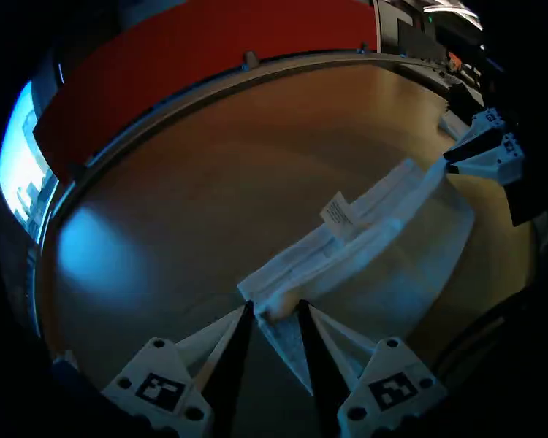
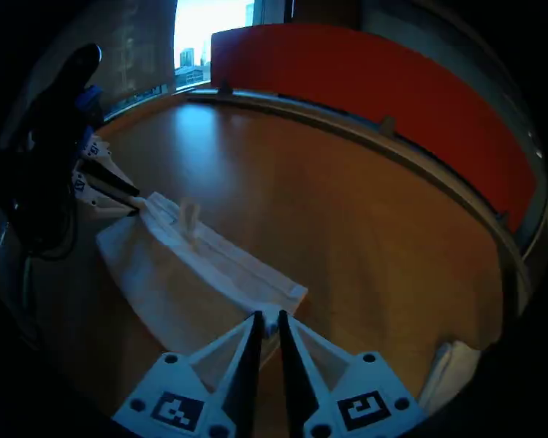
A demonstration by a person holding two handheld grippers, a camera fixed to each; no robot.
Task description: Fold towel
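Both ends of the white towel [image 1: 391, 248] are held over the wooden table [image 1: 237, 168], the left gripper [image 1: 274, 310] clamped on one folded corner, the right gripper [image 2: 269, 317] pinched nearly closed on the other, stretching the doubled edge taut, probably so the next fold lands square.

Towel [image 1: 391, 255]: plain white, no pattern; the tag [image 1: 337, 212] on it is white as well.
Table [image 1: 223, 190] under the towel: glossy warm brown wood, with a pale blue sheen off to one side of the towel.
Panel [image 1: 201, 51] beyond the towel: solid red.
Left gripper [image 1: 274, 310] and right gripper [image 2: 268, 321], at the towel's corners: white bodies, black inner finger faces, black-and-white square markers.
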